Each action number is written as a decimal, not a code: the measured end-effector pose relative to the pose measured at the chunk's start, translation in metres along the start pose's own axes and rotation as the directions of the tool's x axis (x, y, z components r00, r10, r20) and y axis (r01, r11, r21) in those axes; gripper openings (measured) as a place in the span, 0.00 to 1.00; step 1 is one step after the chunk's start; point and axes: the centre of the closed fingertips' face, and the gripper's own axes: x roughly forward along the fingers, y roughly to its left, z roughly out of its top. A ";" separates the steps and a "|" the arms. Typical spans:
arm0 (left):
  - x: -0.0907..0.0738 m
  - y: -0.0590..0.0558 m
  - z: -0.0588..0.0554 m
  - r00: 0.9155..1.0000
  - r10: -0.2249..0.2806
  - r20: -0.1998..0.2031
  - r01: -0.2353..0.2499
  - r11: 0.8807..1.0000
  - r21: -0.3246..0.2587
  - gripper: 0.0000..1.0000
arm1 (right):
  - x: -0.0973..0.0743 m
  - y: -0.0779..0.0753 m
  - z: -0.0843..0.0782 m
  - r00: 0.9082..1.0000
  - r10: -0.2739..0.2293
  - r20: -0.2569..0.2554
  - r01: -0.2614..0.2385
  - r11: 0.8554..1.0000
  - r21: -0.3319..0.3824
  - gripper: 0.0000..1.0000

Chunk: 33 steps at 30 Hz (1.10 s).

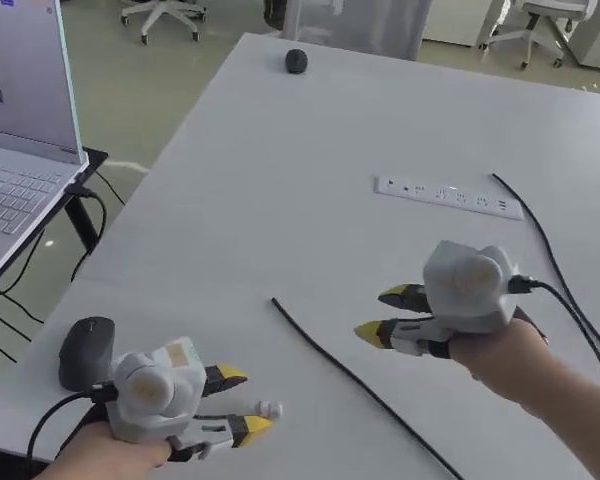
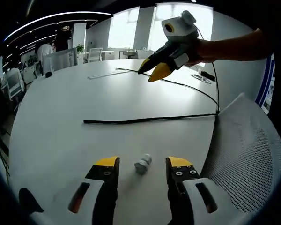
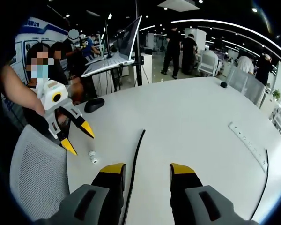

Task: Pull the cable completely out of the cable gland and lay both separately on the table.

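Observation:
A black cable lies loose on the white table, running diagonally from the middle toward the near edge. The small white cable gland lies apart from it, on the table by the left gripper's tips. My left gripper is open, and the gland rests between its yellow-tipped jaws without being pinched. My right gripper hovers open above the table, right of the cable's far end. In the right gripper view, that gripper points along the cable, with the gland and left gripper at left.
A black mouse sits near the left gripper at the table's edge. An open laptop stands on a side stand at left. A white power strip and a second black cable lie at right, a dark round object at the far edge.

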 end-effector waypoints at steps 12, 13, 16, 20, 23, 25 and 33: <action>-0.025 -0.002 0.025 0.995 0.040 0.095 -0.031 0.995 -0.095 0.52 | -0.070 0.007 -0.018 0.994 -0.046 0.103 0.039 0.997 0.064 0.48; -0.028 -0.001 0.027 0.994 0.047 0.103 -0.036 0.994 -0.106 0.53 | -0.074 0.007 -0.020 0.993 -0.049 0.106 0.041 0.996 0.074 0.48; -0.034 0.000 0.031 0.991 0.060 0.120 -0.045 0.991 -0.126 0.53 | -0.091 0.011 -0.030 0.989 -0.068 0.132 0.053 0.992 0.118 0.52; -0.042 0.000 0.033 0.989 0.071 0.131 -0.052 0.989 -0.140 0.55 | -0.109 0.017 -0.046 0.985 -0.088 0.150 0.062 0.984 0.167 0.56; -0.046 -0.002 0.036 0.988 0.074 0.136 -0.055 0.989 -0.140 0.57 | -0.121 0.022 -0.055 0.981 -0.106 0.164 0.071 0.976 0.205 0.58; -0.049 -0.003 0.037 0.988 0.075 0.135 -0.056 0.989 -0.139 0.59 | -0.127 0.024 -0.059 0.978 -0.120 0.170 0.080 0.972 0.223 0.60; -0.059 -0.008 0.043 0.986 0.080 0.145 -0.060 0.989 -0.138 0.64 | -0.148 0.040 -0.089 0.979 -0.141 0.145 0.103 0.965 0.241 0.65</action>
